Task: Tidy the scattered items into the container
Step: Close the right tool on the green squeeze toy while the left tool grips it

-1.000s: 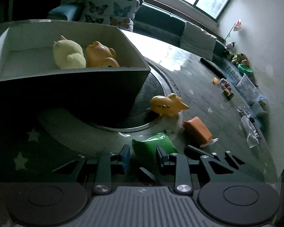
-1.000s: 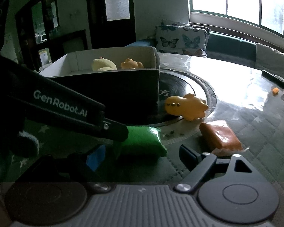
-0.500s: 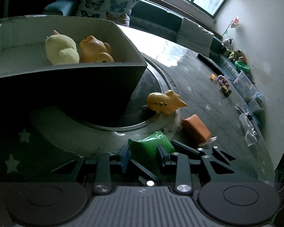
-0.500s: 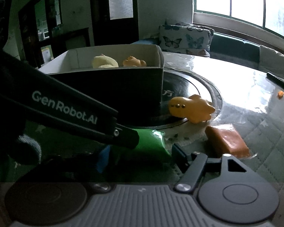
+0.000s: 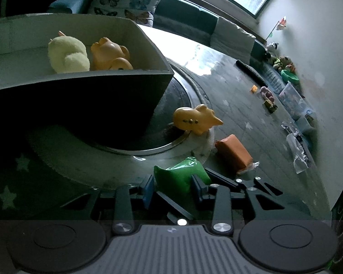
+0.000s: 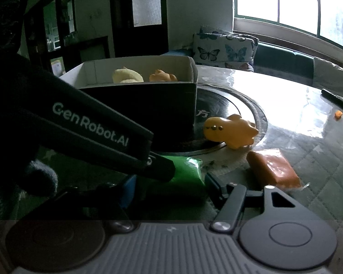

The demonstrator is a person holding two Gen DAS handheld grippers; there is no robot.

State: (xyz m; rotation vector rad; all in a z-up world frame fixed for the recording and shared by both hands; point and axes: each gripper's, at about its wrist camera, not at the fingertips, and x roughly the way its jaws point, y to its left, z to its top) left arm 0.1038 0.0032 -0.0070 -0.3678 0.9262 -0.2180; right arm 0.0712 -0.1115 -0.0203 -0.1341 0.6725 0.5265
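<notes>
Step in hand: pickup of green packet [image 5: 181, 177], lying on worktop [image 5: 240, 114] just in front of box [image 5: 80, 100].

Left gripper [image 5: 175, 186] low, level, fingers [image 5: 148, 190] clenched on packet's two sides.

Right gripper [image 6: 171, 182] also at packet, low, fingers straddling it; left one hidden, so clamped or not, cannot tell.

Next, likely: lift packet over near wall, release inside beside plush chick [image 5: 67, 54] and orange toy [image 5: 111, 54].

Yellow toy pig [image 5: 195, 119], orange packet [image 5: 233, 153] outside box.

Left hand-held gripper [image 5: 174, 188] — fingers around green packet [image 5: 180, 176] — beside box [image 5: 80, 96]
</notes>
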